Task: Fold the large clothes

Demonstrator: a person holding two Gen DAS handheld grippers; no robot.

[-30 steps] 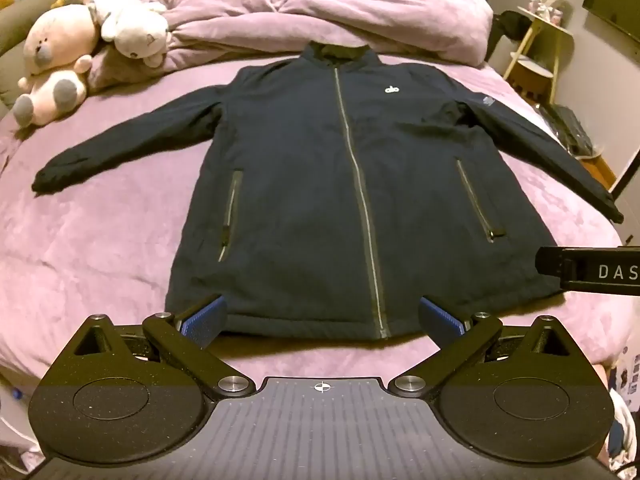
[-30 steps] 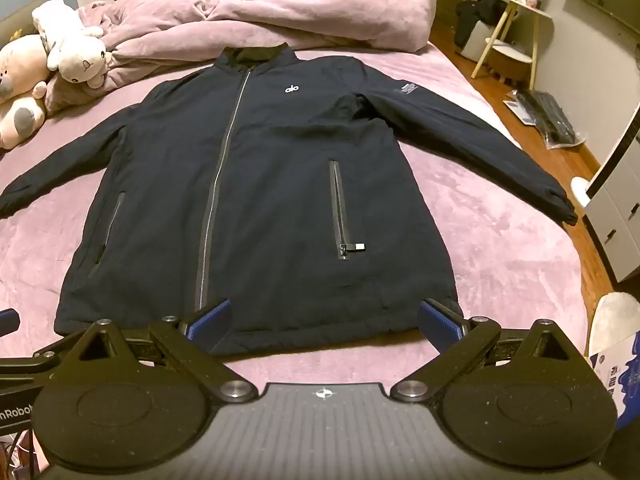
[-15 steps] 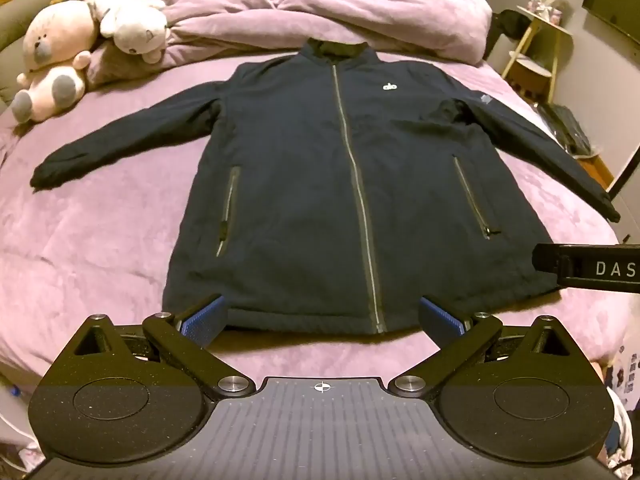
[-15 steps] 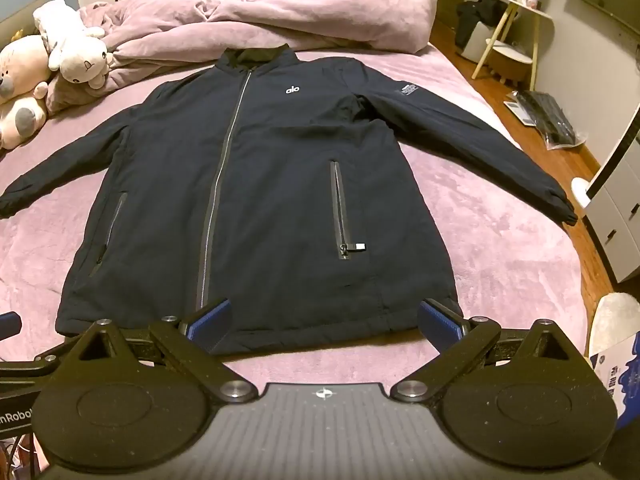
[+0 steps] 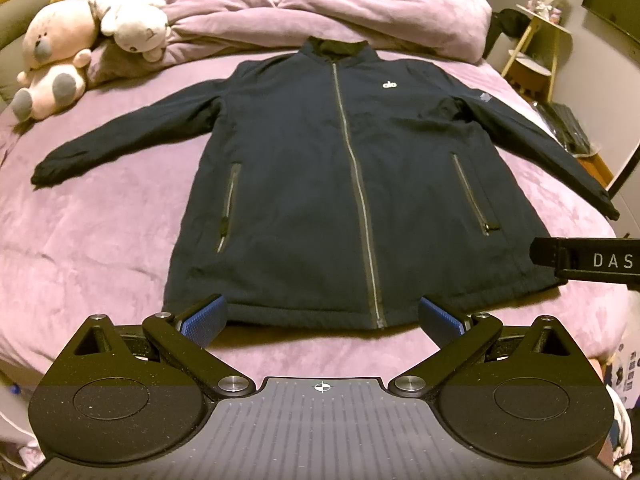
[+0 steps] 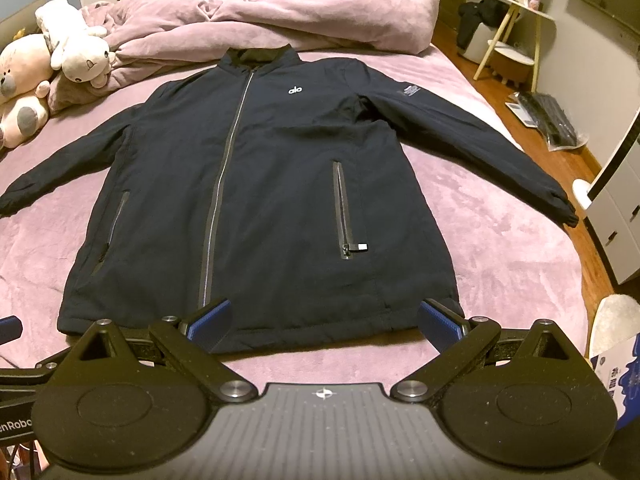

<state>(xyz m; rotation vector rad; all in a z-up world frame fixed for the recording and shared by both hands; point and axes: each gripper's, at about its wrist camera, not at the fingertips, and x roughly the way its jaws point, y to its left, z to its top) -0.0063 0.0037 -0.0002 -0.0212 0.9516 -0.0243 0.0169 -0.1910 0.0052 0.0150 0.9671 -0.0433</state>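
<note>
A purple bed point(image 5: 100, 232) fills most of both views, with a bunched duvet point(image 5: 320, 12) along the top of the frame and two plush toys point(image 5: 56, 52) at the upper left. Across the centre lies the dark jacket point(image 5: 320, 168), front up, zipped, both sleeves spread outward, collar toward the duvet and hem toward the bottom. At the bottom of each view, the left gripper point(image 5: 320, 316) and right gripper point(image 6: 324, 316) have fingers spread wide, holding nothing, just short of the hem.
</note>
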